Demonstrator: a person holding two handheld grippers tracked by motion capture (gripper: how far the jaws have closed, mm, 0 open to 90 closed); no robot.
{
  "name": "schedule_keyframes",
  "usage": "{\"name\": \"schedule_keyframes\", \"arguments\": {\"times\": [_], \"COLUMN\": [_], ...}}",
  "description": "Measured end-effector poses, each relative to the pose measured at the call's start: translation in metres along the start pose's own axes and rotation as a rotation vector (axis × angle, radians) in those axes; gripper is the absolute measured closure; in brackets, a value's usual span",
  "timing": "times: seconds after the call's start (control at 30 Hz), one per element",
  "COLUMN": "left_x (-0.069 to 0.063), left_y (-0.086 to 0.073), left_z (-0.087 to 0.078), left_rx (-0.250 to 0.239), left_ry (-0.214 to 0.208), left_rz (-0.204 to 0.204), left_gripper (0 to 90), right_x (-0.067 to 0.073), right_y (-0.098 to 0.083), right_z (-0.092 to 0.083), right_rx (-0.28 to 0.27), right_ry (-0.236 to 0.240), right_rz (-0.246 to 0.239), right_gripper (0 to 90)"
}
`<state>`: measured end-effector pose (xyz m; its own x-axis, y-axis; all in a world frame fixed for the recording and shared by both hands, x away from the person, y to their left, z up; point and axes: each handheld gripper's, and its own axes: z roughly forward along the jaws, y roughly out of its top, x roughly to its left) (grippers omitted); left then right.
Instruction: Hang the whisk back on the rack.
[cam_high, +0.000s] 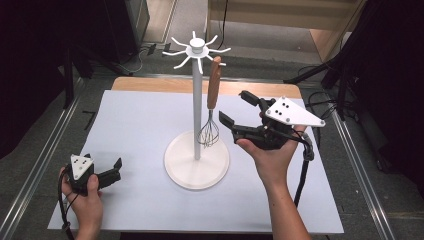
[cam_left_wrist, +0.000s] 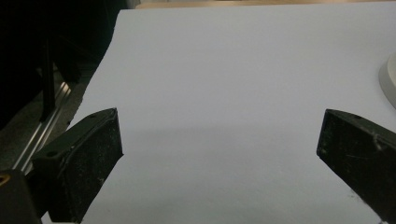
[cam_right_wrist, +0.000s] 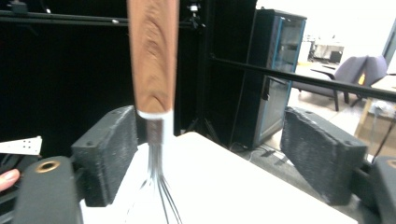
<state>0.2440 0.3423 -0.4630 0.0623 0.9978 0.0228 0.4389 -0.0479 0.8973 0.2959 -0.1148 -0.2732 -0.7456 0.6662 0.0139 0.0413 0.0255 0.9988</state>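
Whisk (cam_high: 212, 107) hangs from white stand (cam_high: 197, 165) mid-table; right gripper (cam_high: 239, 109) wide open beside it, grasping nothing; left gripper (cam_high: 118, 170) open, empty, near front-left corner.

Left gripper (cam_high: 118, 167) low – right gripper (cam_high: 236, 109) raised, both agape

One whisk (cam_high: 210, 114); one stand (cam_high: 197, 120); two grippers (cam_high: 243, 114)
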Motion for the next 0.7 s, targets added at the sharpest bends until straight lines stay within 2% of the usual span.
{"name": "schedule_keyframes", "arguments": {"times": [0.13,0.27,0.37,0.7], "left_x": [0.000,0.000,0.000,0.000], "left_y": [0.000,0.000,0.000,0.000], "left_z": [0.000,0.000,0.000,0.000], "left_rx": [0.003,0.000,0.000,0.003], "left_ry": [0.000,-0.001,-0.002,-0.002], "left_rz": [0.003,0.001,0.002,0.005], "left_gripper": [0.6,0.6,0.6,0.6], "right_x": [-0.004,-0.008,-0.011,-0.024], "right_y": [-0.008,-0.015,-0.022,-0.050], "right_z": [-0.004,-0.007,-0.010,-0.021], "right_rx": [0.006,0.020,0.027,0.059], "right_ry": [-0.024,-0.079,-0.096,-0.117], "right_rz": [0.022,0.025,0.017,0.045], "right_gripper": [10.7,0.0,0.0,0.0]}}
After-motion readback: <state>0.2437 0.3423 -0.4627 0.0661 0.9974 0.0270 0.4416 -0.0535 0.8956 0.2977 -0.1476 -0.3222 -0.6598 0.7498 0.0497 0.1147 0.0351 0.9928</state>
